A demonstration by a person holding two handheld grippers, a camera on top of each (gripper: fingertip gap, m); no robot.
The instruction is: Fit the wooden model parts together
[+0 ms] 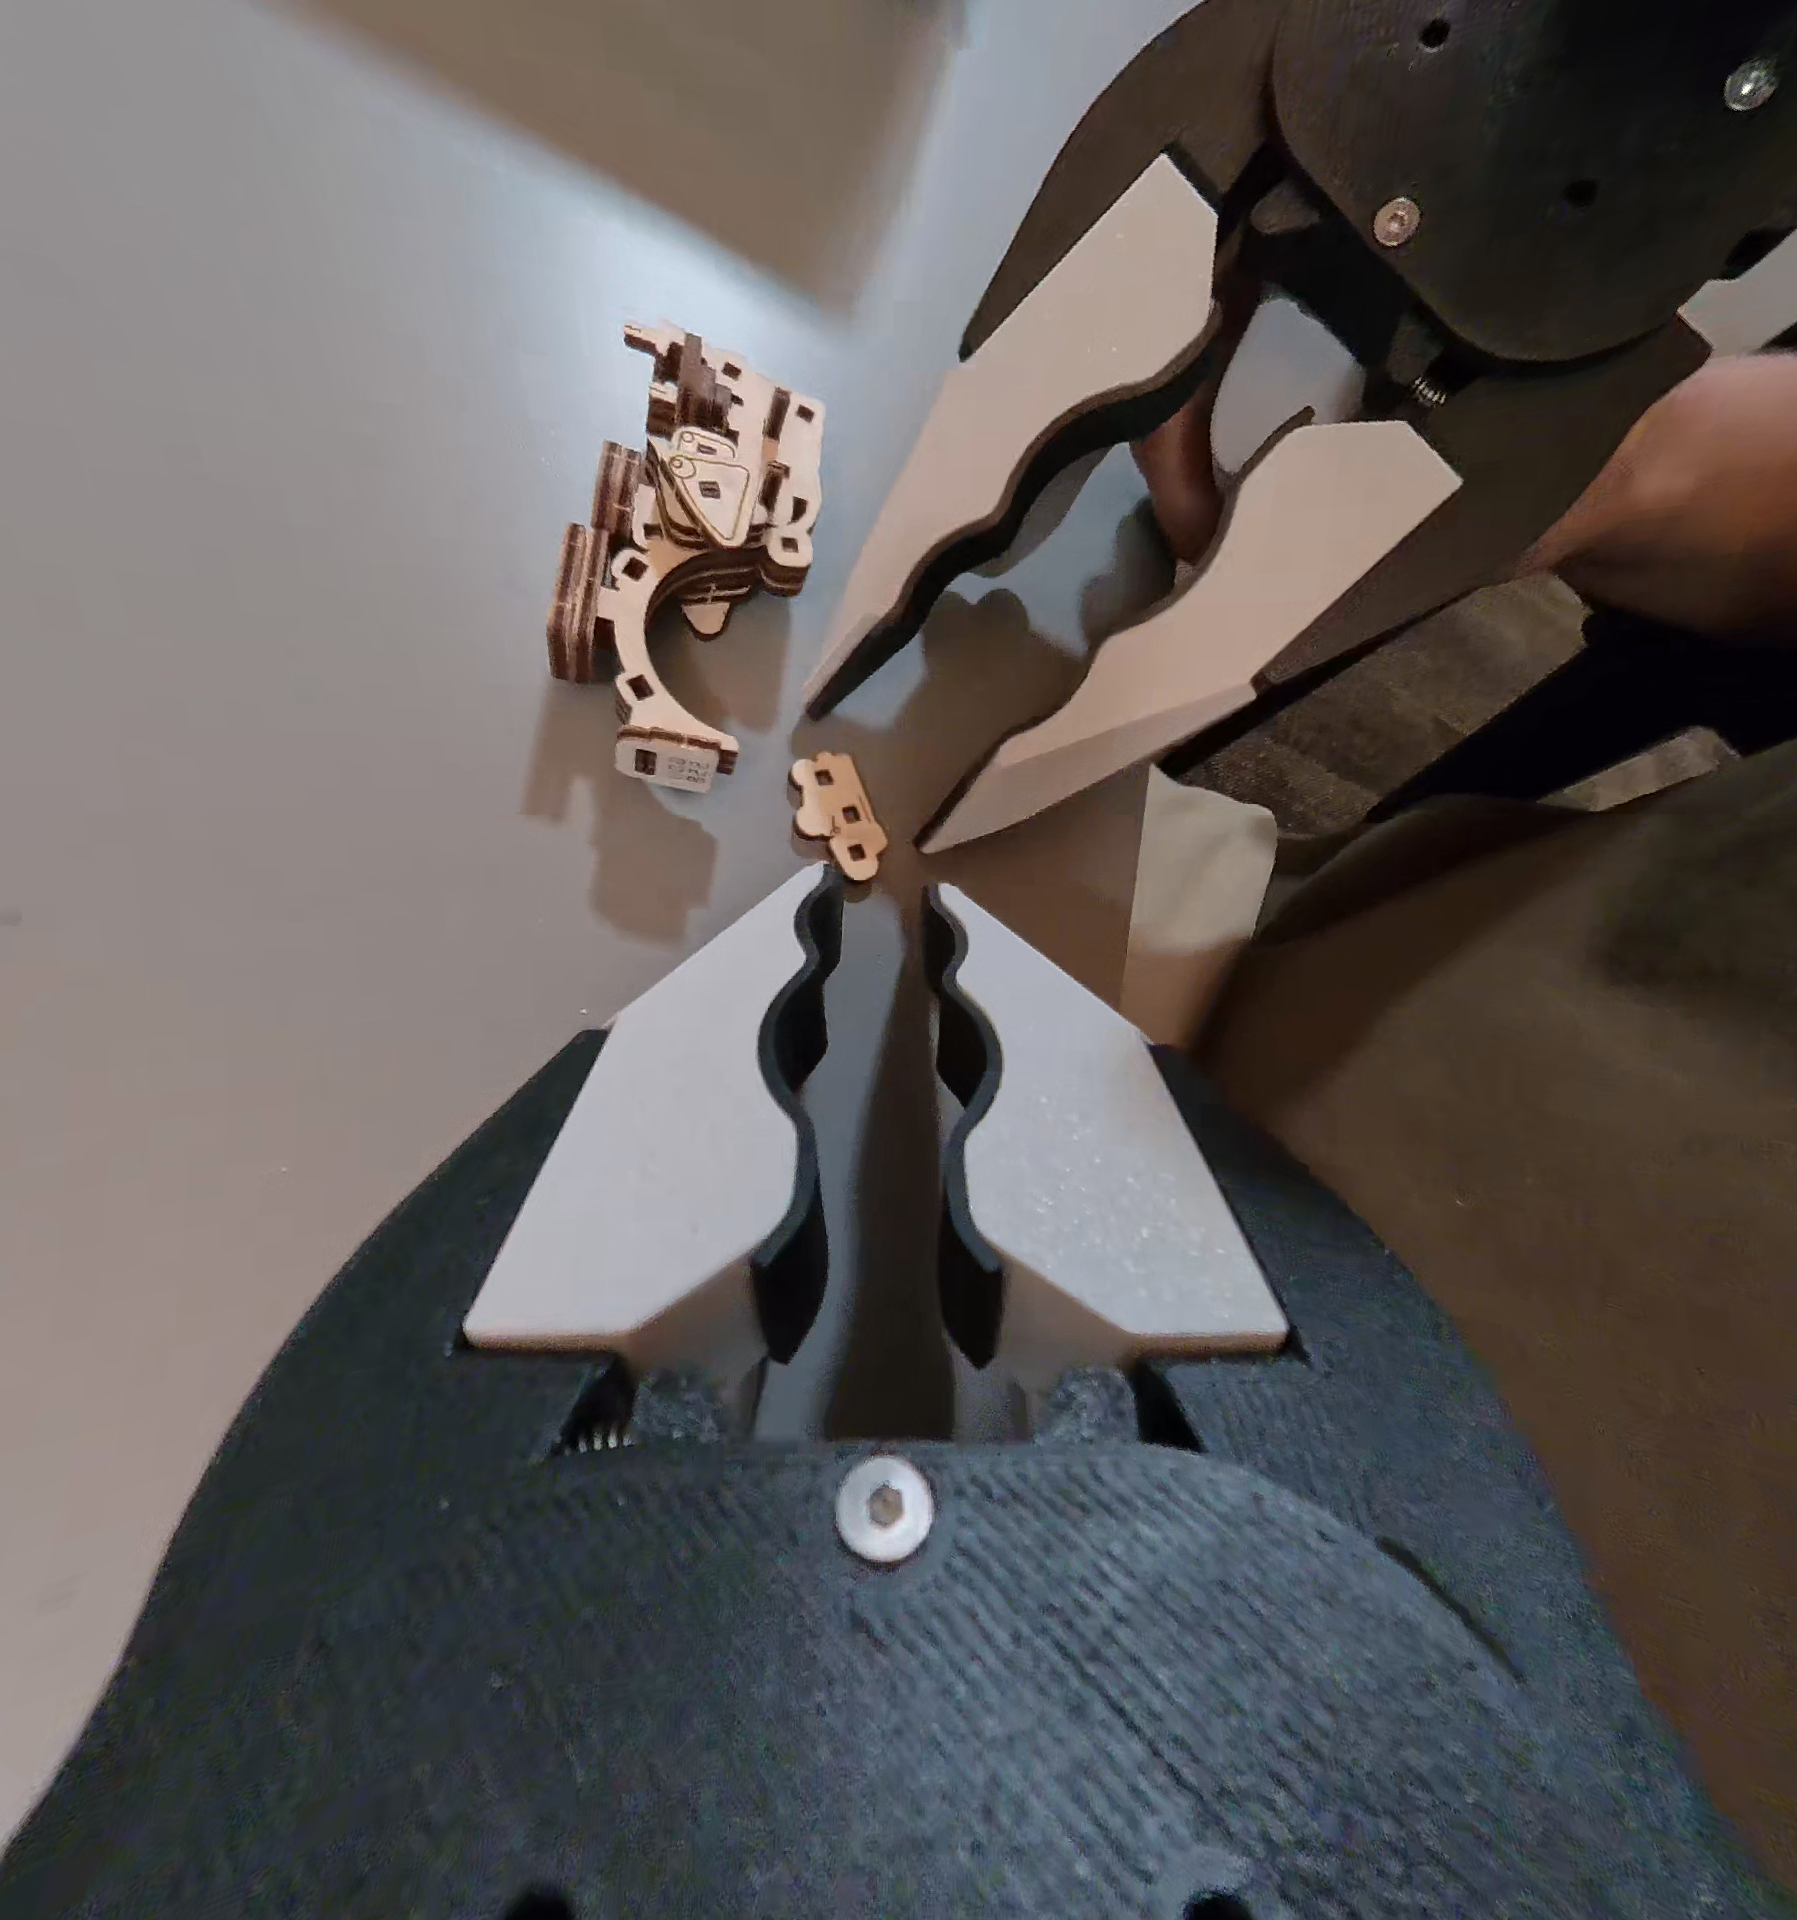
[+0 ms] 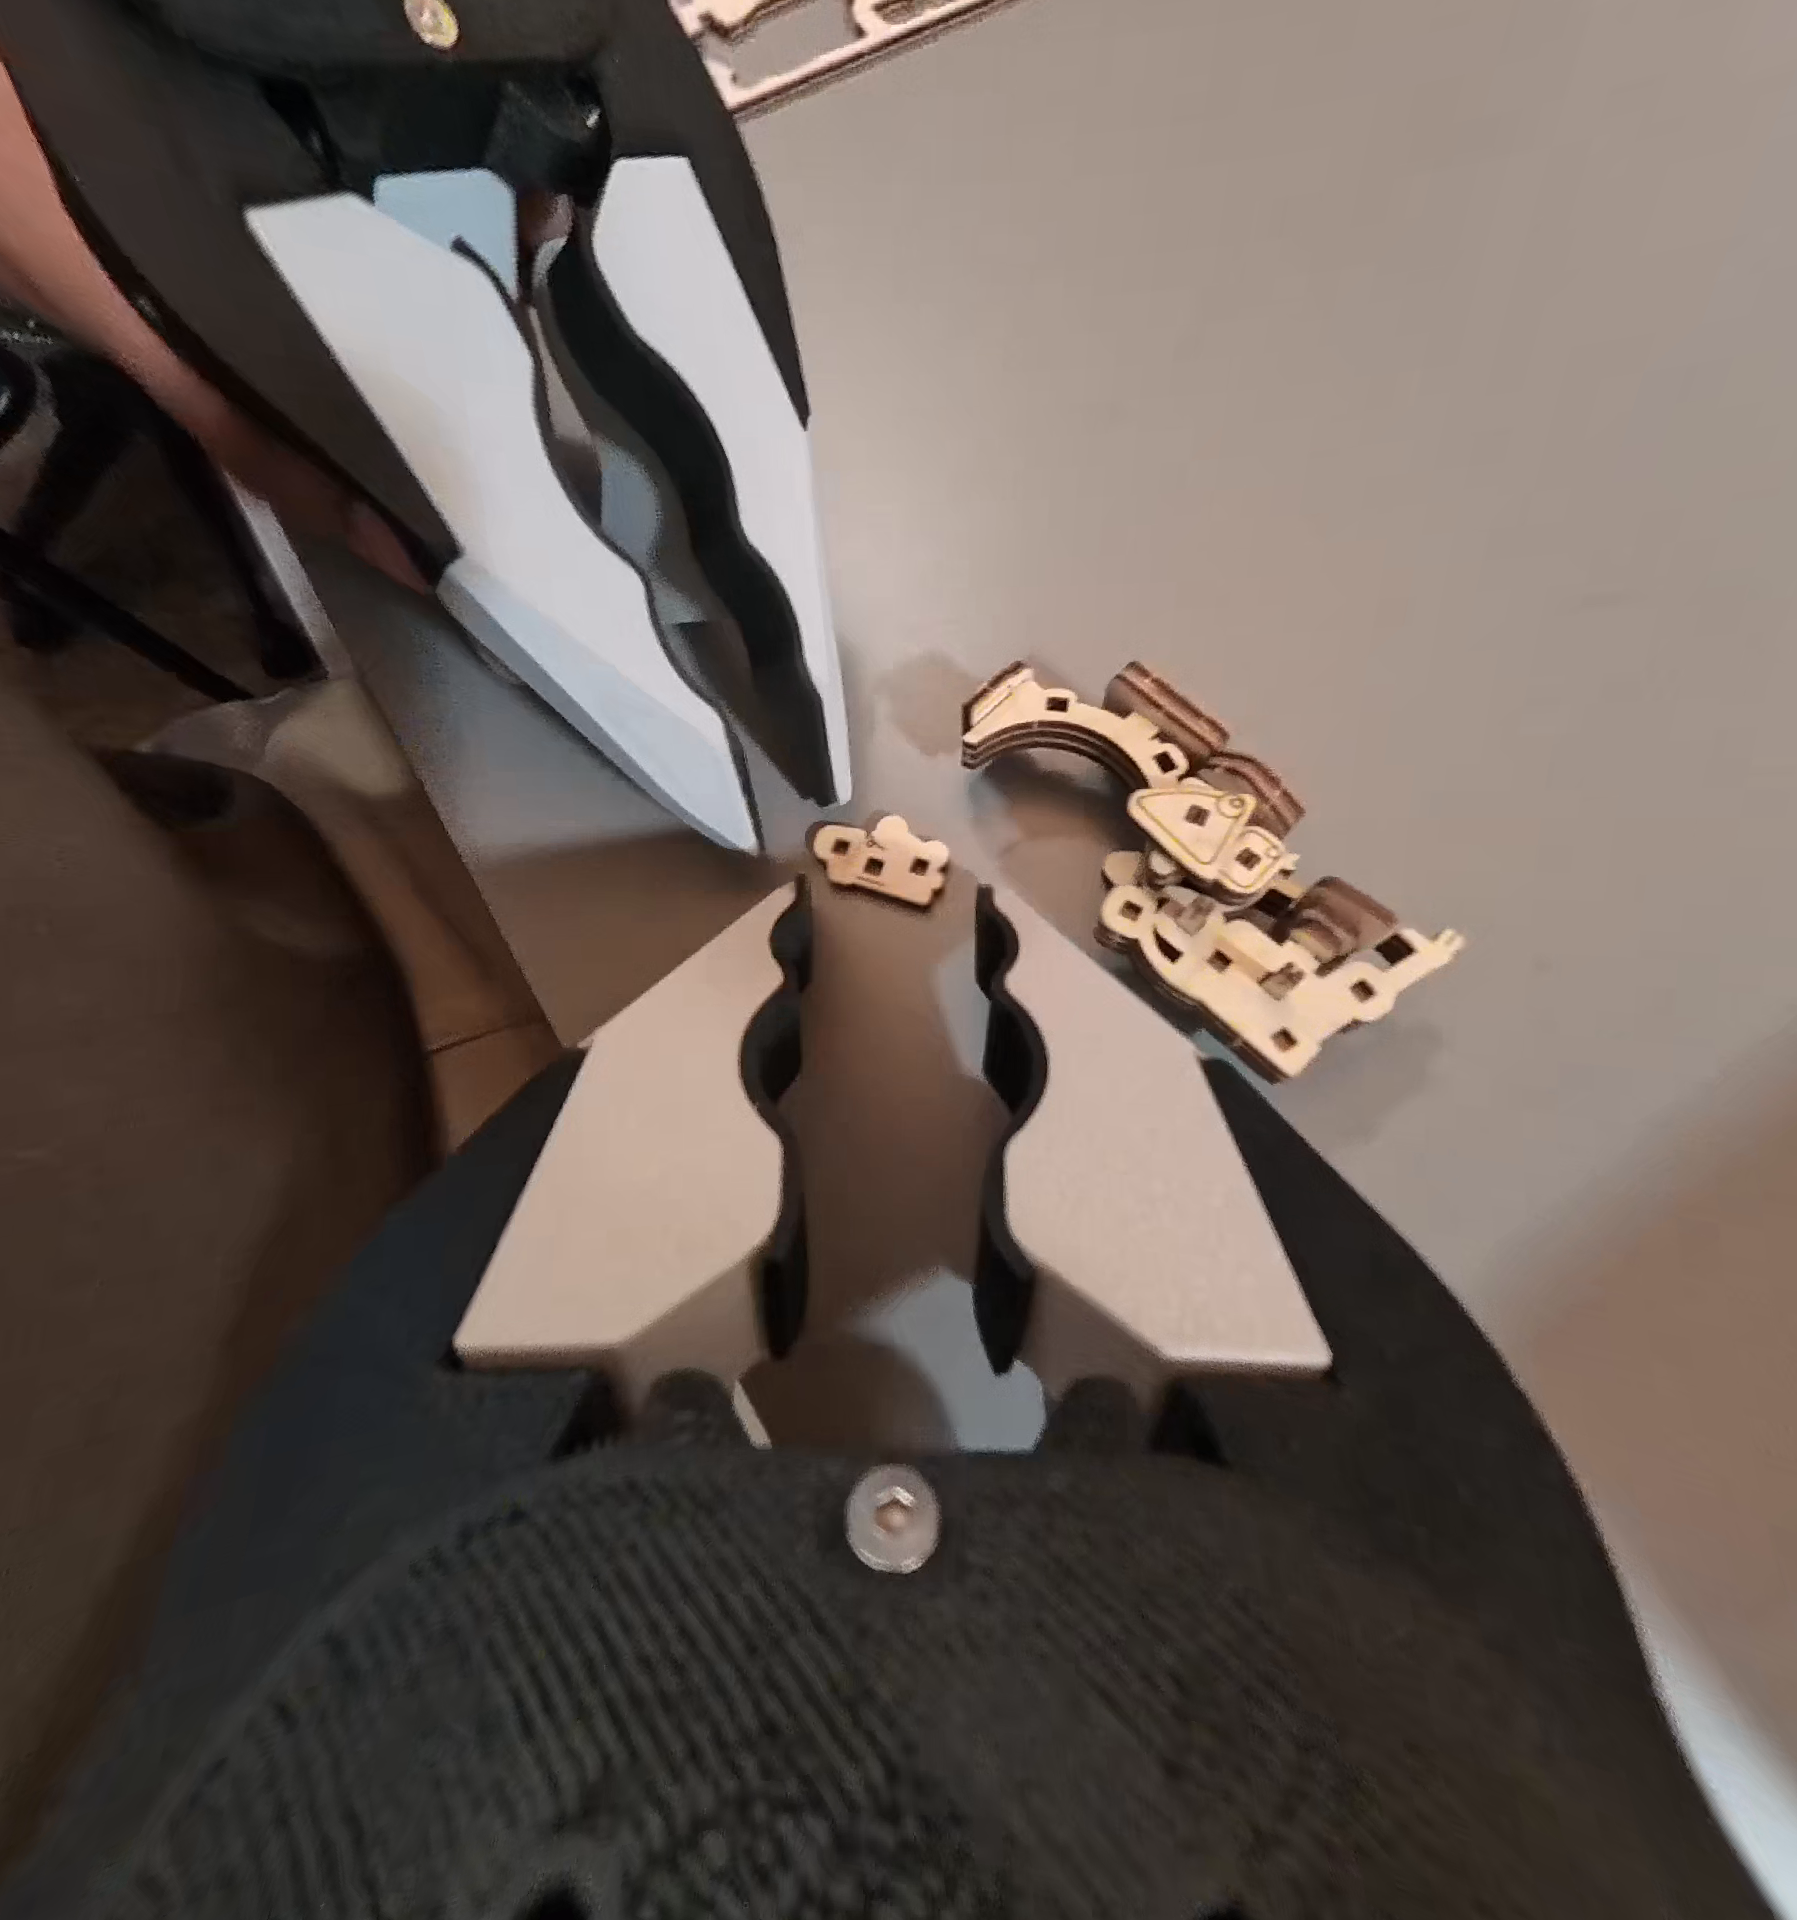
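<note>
1. Grey and matte, the counter (image 1: 250,727) carries all the wooden parts, and its near edge drops to a brown floor (image 1: 1496,1195).
2. The small flat pale wooden piece with square holes and lobed edges (image 1: 838,818) lies flat on the counter and serves as the landmark; in the right wrist view it shows at (image 2: 880,852).
3. The left claw (image 1: 878,883) points its grey, wavy-edged fingers at that piece; the tips stand slightly apart with nothing between them, just short of the piece, and one tip looks to be at its edge.
4. The right claw (image 2: 889,883) is spread wider, tips on either side of the piece's near edge, not clamping it.
5. In the left wrist view the right claw (image 1: 868,779) comes in from beyond the piece, its tips bracketing it.
6. In the right wrist view the left claw (image 2: 790,821) comes down beside the piece with its tips nearly together.
7. The partly built pale plywood model with layered arches and a triangular engraved plate (image 1: 681,540) lies on its side near the piece, apart from it, also at (image 2: 1206,873).
8. A pale wooden cut-out sheet (image 2: 832,31) lies well beyond the piece, at the frame's top edge.
9. A person's hand (image 1: 1694,499) holds the right claw's handle.
</note>
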